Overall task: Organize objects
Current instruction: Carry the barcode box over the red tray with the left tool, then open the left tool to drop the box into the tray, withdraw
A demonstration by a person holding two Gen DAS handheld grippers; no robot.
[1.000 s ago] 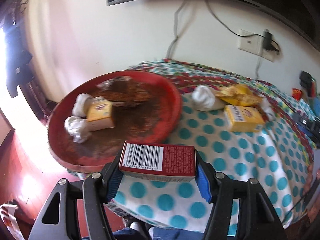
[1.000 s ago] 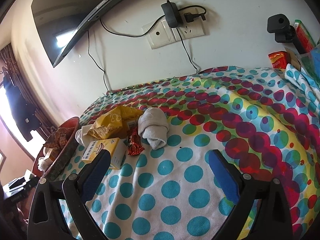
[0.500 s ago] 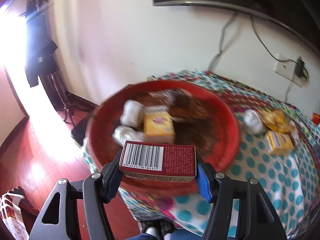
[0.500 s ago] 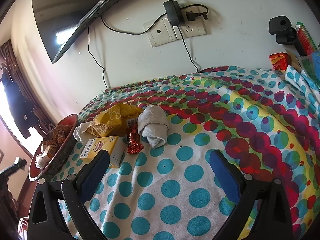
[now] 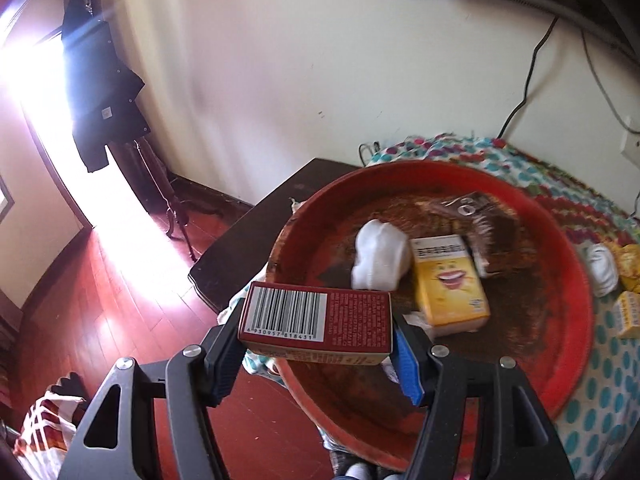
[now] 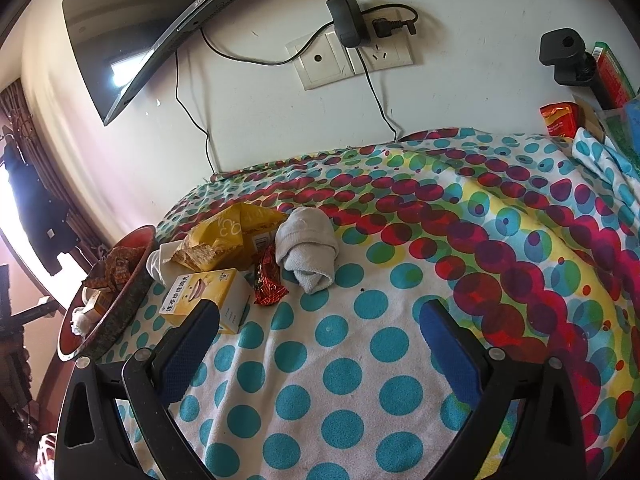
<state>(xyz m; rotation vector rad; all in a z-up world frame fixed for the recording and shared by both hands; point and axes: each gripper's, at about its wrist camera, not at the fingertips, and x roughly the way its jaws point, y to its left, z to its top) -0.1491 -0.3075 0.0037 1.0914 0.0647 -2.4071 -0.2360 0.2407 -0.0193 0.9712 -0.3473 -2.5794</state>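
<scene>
My left gripper (image 5: 316, 360) is shut on a dark red box with a barcode (image 5: 316, 320) and holds it over the near left rim of a round red tray (image 5: 572, 352). In the tray lie a yellow box (image 5: 448, 280), a white rolled cloth (image 5: 380, 256) and a brown wrapper (image 5: 476, 216). My right gripper (image 6: 320, 344) is open and empty above the dotted cloth (image 6: 360, 360). Ahead of it lie a yellow box (image 6: 204, 292), a red candy wrapper (image 6: 268, 276), a rolled grey cloth (image 6: 308, 248) and a yellow bag (image 6: 224, 240). The tray also shows at the left in the right wrist view (image 6: 120, 300).
A dark side table (image 5: 256, 240) and red wooden floor (image 5: 100, 300) lie left of the tray. A wall with sockets (image 6: 348, 56) and a TV (image 6: 152, 20) stands behind the table. Red packets and boxes (image 6: 560, 120) stand at the far right.
My left gripper has swung left with the red box, from over the dotted cloth to over the tray's left rim. The right gripper has barely moved.
</scene>
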